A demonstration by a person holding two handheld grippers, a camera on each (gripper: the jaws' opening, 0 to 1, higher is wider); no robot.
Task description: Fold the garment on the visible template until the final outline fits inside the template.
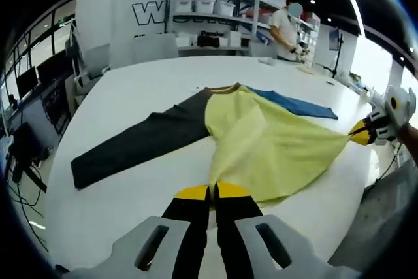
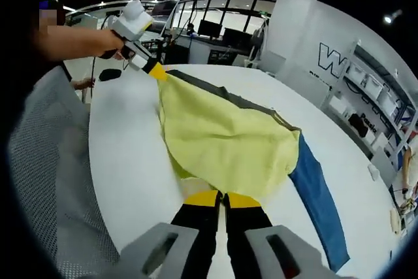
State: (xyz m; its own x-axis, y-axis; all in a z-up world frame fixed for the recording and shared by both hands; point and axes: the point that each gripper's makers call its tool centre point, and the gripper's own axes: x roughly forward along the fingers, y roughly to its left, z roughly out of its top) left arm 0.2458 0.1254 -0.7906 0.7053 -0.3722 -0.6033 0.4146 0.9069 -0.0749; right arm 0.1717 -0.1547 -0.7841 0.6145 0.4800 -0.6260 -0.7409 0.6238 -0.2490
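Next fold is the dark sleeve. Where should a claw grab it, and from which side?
Probably the dark sleeve's cuff end: it lies flat and straight, stretched away from the yellow body, over bare white table. Come in from beyond the cuff, along the sleeve's length.

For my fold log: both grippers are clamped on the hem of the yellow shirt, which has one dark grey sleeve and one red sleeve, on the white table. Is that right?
Not quite: the second sleeve is blue, not red, as the left gripper view shows. The rest stands: the left gripper and right gripper are clamped on the yellow shirt, with its dark grey sleeve, on the white table.
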